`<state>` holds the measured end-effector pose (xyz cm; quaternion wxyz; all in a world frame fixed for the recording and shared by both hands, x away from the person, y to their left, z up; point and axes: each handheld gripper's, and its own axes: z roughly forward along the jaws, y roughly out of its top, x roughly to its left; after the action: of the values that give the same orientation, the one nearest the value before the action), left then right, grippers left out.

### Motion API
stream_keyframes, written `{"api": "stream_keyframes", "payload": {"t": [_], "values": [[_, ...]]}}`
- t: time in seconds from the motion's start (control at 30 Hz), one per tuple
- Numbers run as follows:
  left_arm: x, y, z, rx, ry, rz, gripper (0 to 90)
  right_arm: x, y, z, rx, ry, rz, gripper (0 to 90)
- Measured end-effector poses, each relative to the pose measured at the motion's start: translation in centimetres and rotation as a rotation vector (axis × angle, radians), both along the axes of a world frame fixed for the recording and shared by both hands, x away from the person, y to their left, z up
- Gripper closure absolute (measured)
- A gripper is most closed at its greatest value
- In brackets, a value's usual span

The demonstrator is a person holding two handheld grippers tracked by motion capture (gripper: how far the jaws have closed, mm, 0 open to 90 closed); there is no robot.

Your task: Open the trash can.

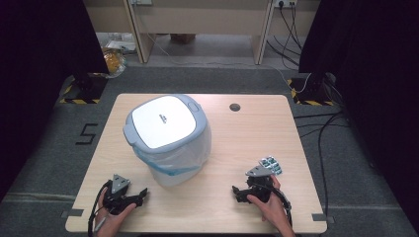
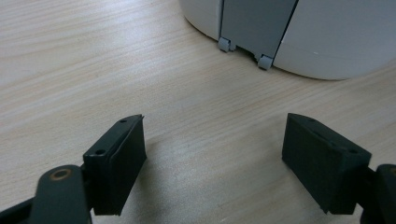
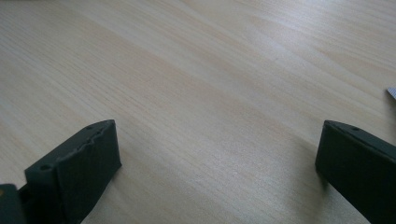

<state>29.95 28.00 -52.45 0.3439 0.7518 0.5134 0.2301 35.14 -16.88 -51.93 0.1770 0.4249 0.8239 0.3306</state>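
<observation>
Left gripper (image 1: 141, 193): rests low on the near left part of the bench (image 1: 237, 148), held in the person's left hand (image 1: 112, 215). A grey three-cornered plate sits on top and a cable trails back toward the bench edge. In the left gripper view its two black jaws stand wide apart with bare wood between them; released, holding nothing (image 2: 212, 158).

Right gripper (image 1: 237, 191): rests low on the near right part of the bench, held in the person's right hand (image 1: 269, 205), grey plate on top. In the right gripper view the jaws stand spread to either edge with bare wood grain between them; released, empty (image 3: 215, 163).

Waste bin (image 1: 168, 138): white body, grey-rimmed lid shut, a clear liner bag with a blue drawstring band bulging below the rim. Stands ahead of the left gripper and a little to its right, near but apart from it. In the left gripper view the bin's lower wall and a grey panel with two small feet (image 2: 266, 32) lie straight ahead of the jaws, beyond a stretch of bare bench.

Blister pack (image 1: 271, 164): silvery foil card with green pills, lying flat on the bench just beyond the right gripper, close beside its grey plate. Whether it touches the gripper cannot be told. In the right gripper view a pale corner (image 3: 391, 93) shows at the far right edge, outside the jaws.

Bench: light wood top with a round cable hole (image 1: 235, 107) far ahead, between the two grippers' lines.
</observation>
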Motion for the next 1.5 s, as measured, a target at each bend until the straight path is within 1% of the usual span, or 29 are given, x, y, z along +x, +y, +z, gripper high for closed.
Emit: {"api": "stream_keyframes", "payload": {"t": [0.3,0.33,0.37,0.4,0.43,0.47,0.5,0.53,0.6,0.63,0.7,0.77,0.8,0.83,0.87,0.9,0.97,1.0,1.03,1.07,1.1,1.13,1.17,1.2,1.23,1.27,1.33,1.4,1.5], "values": [[0.0,0.0,0.0,-0.007,0.003,-0.001,20.6,0.0,0.1,0.0,-0.004,-0.003,-0.010,1.6],[0.0,0.1,0.0,-0.002,0.004,-0.004,20.6,0.0,0.2,0.0,0.003,-0.010,-0.008,4.1],[0.0,0.1,0.0,-0.002,0.004,-0.004,20.6,0.0,0.2,0.1,0.008,-0.017,-0.004,9.9],[0.0,0.1,0.0,-0.002,0.004,-0.004,20.6,0.0,0.2,0.1,0.008,-0.017,-0.004,9.9],[0.0,0.1,0.0,-0.002,0.004,-0.004,20.6,0.1,0.3,0.3,0.015,-0.025,-0.004,18.2],[0.1,0.1,0.0,-0.007,0.003,-0.002,20.6,0.3,0.5,0.6,0.004,-0.055,-0.005,15.4],[0.0,0.0,0.0,-0.006,0.003,-0.002,20.6,0.5,0.7,0.8,0.003,-0.064,-0.011,12.3],[0.0,0.0,0.0,-0.006,0.003,-0.002,20.6,0.8,0.9,1.1,0.004,-0.073,-0.014,16.1],[0.0,0.1,0.0,-0.001,0.004,-0.005,20.6,1.0,1.0,1.4,0.005,-0.084,-0.010,17.9],[0.0,0.1,0.0,-0.002,0.004,-0.005,20.6,1.4,1.2,1.7,0.008,-0.096,-0.010,15.4],[0.0,0.1,0.0,-0.002,0.005,-0.005,20.5,2.7,1.9,3.0,0.026,-0.124,-0.026,14.8],[0.0,0.1,0.0,-0.002,0.004,-0.005,20.5,3.7,2.3,3.6,0.047,-0.130,-0.033,14.9],[0.1,0.0,0.0,-0.007,0.003,-0.002,20.5,4.6,2.5,3.8,0.072,-0.129,-0.039,14.9],[0.1,0.0,0.0,-0.007,0.003,-0.002,20.5,4.6,2.5,3.8,0.072,-0.129,-0.039,14.9],[0.1,0.1,0.0,-0.007,0.003,-0.002,20.5,5.2,2.6,3.9,0.088,-0.126,-0.043,15.0],[0.1,0.0,0.0,-0.006,0.003,-0.002,20.5,7.0,3.0,3.7,0.121,-0.111,-0.054,15.2],[0.0,0.1,0.0,-0.002,0.005,-0.005,20.5,8.2,3.5,3.4,0.134,-0.104,-0.071,15.8],[0.0,0.1,0.0,-0.003,0.004,-0.005,20.5,8.2,3.5,3.4,0.134,-0.104,-0.071,15.8],[0.1,0.1,0.0,-0.007,0.003,-0.002,20.5,9.3,4.2,3.2,0.129,-0.108,-0.063,16.1],[0.1,0.1,0.0,-0.007,0.003,-0.002,20.5,9.3,4.2,3.2,0.129,-0.108,-0.063,16.1],[0.1,0.1,0.0,-0.007,0.003,-0.002,20.5,9.7,4.5,3.1,0.149,-0.102,-0.067,16.0],[0.0,0.0,0.0,-0.007,0.003,-0.002,20.5,10.7,5.2,3.0,0.144,-0.096,-0.044,15.8],[0.0,0.0,0.0,-0.007,0.003,-0.002,20.5,10.7,5.2,3.0,0.144,-0.096,-0.044,15.8],[0.0,0.1,0.0,-0.002,0.004,-0.005,20.5,11.4,6.0,2.9,0.152,-0.077,-0.034,15.0],[0.0,0.1,0.0,-0.002,0.004,-0.006,20.5,11.4,6.0,2.9,0.152,-0.077,-0.034,15.0],[0.0,0.1,0.0,-0.002,0.004,-0.006,20.5,12.0,6.8,2.8,0.167,-0.071,-0.020,15.1],[0.0,0.1,0.0,-0.002,0.004,-0.007,20.5,12.7,7.5,2.6,0.180,-0.060,-0.008,15.2],[0.0,0.0,0.0,-0.004,0.002,-0.005,20.5,13.4,8.1,2.2,0.212,-0.031,0.008,15.1],[0.0,0.0,0.0,-0.004,0.000,-0.005,20.6,14.0,8.7,1.8,0.215,-0.012,0.018,15.1]]}}
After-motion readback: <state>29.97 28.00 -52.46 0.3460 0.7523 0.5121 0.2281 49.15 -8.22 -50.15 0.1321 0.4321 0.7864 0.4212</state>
